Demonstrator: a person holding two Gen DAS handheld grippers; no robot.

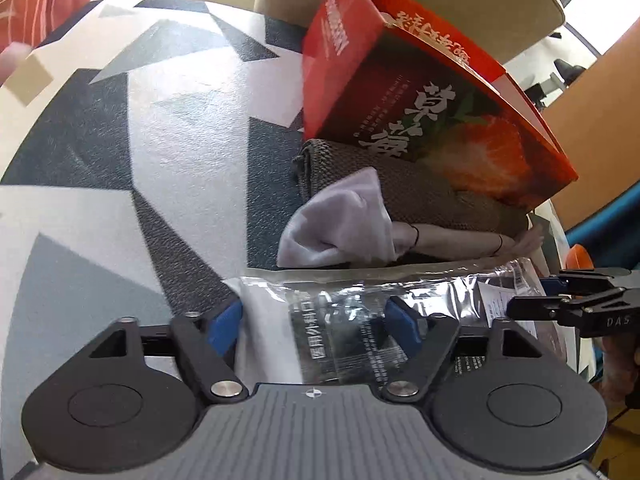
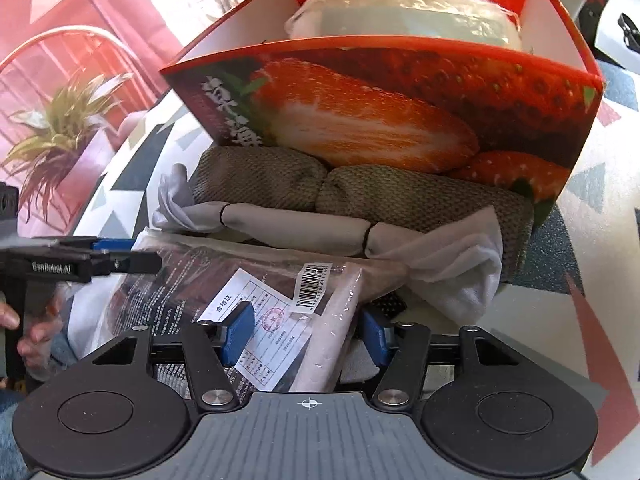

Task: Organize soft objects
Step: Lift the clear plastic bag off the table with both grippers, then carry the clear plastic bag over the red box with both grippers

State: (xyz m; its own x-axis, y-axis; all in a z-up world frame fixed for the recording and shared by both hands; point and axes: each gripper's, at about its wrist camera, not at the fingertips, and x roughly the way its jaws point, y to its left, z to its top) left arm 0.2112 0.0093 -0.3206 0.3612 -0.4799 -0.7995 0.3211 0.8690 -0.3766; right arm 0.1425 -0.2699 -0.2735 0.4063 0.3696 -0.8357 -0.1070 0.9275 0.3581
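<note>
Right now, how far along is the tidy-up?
Done: one pale bundle already sits in the red box. In hand: the plastic packet lies between both hand-held grippers, left and right. Left: brown cloth and white roll lie outside the box.

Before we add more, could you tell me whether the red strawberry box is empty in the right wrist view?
No, a white plastic-wrapped packet already lies inside the red strawberry box.
</note>
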